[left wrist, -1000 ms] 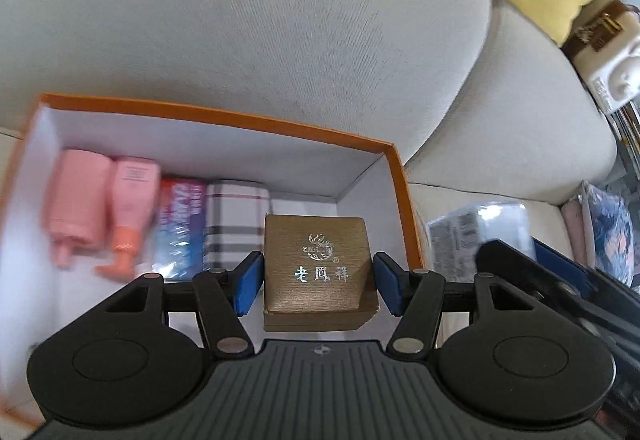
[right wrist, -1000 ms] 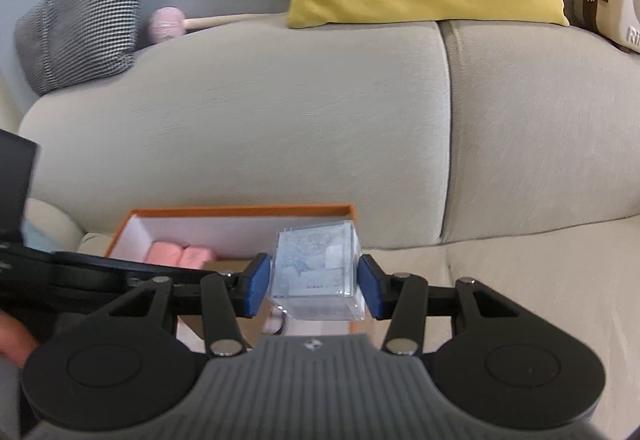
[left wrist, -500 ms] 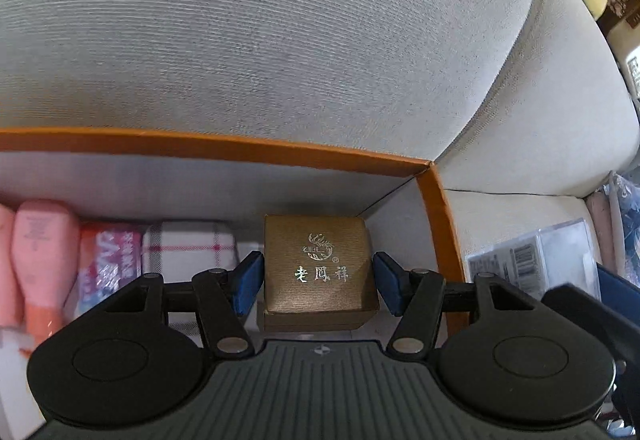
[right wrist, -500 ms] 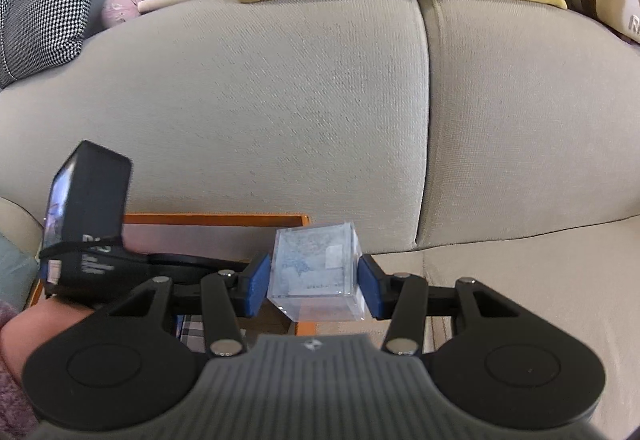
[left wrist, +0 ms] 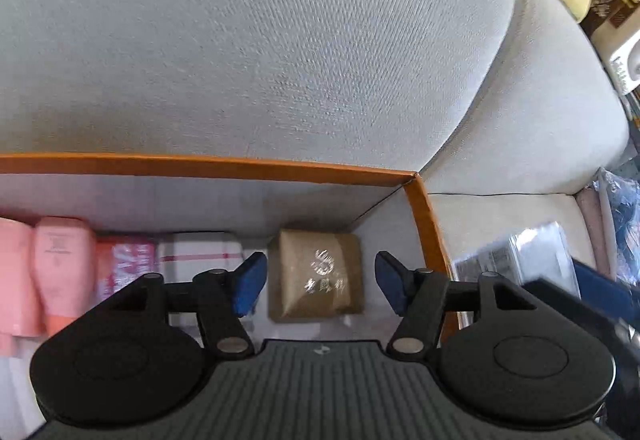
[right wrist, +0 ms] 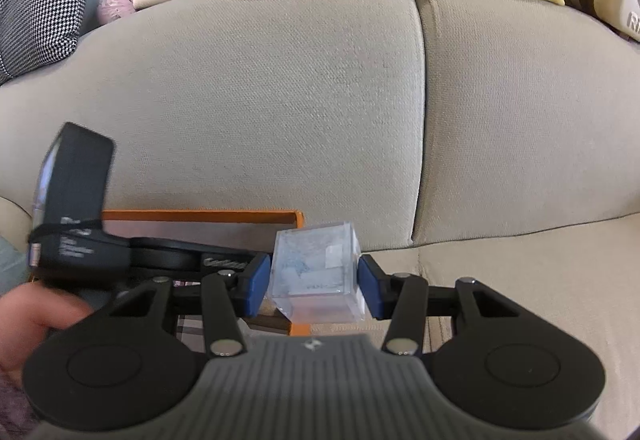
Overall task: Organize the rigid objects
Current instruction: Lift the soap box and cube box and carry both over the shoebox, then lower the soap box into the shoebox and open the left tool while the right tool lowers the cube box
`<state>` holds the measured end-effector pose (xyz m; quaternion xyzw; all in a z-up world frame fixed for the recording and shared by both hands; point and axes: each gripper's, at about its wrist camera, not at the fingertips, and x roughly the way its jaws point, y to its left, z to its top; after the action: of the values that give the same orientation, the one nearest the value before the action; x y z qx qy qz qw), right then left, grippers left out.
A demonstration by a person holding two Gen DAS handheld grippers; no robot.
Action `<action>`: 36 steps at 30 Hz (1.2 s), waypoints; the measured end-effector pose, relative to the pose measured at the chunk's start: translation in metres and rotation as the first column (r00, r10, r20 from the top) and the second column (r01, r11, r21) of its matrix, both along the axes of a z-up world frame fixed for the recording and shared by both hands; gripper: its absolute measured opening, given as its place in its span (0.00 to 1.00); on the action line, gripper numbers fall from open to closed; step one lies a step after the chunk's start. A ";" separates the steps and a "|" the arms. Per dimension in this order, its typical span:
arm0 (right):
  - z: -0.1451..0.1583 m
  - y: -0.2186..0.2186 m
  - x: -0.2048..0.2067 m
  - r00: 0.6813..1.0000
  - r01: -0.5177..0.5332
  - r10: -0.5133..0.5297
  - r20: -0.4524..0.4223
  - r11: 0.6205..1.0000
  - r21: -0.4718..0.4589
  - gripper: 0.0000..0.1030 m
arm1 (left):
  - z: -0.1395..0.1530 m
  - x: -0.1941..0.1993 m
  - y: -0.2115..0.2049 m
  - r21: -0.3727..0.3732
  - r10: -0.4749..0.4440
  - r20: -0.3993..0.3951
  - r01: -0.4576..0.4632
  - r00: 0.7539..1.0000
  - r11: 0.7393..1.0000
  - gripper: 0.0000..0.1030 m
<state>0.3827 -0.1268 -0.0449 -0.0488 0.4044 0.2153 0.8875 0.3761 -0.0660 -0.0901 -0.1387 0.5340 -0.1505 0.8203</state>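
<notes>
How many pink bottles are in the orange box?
2: pink bottles, one beside the red packet, another at the picture's left edge. More may hide beyond it.

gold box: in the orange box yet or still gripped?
In. The gold box sits in the orange box's far right corner; left gripper pads, just opened, stand clear of it.

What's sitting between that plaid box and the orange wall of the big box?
A gold gift box with foil lettering sits between the plaid box and the orange-edged side wall, shown in the left wrist view.
</notes>
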 end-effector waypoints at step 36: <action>-0.089 0.115 -0.009 0.980 -0.019 -0.041 -0.194 0.955 -0.296 0.48 | 0.017 -0.112 0.111 0.113 0.096 0.136 -0.112 0.986 0.987 0.63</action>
<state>0.3733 -0.0119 -0.1343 -0.1576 0.5185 0.1509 0.8267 0.2636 0.0449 -0.0733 -0.1068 0.4796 -0.0835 0.8670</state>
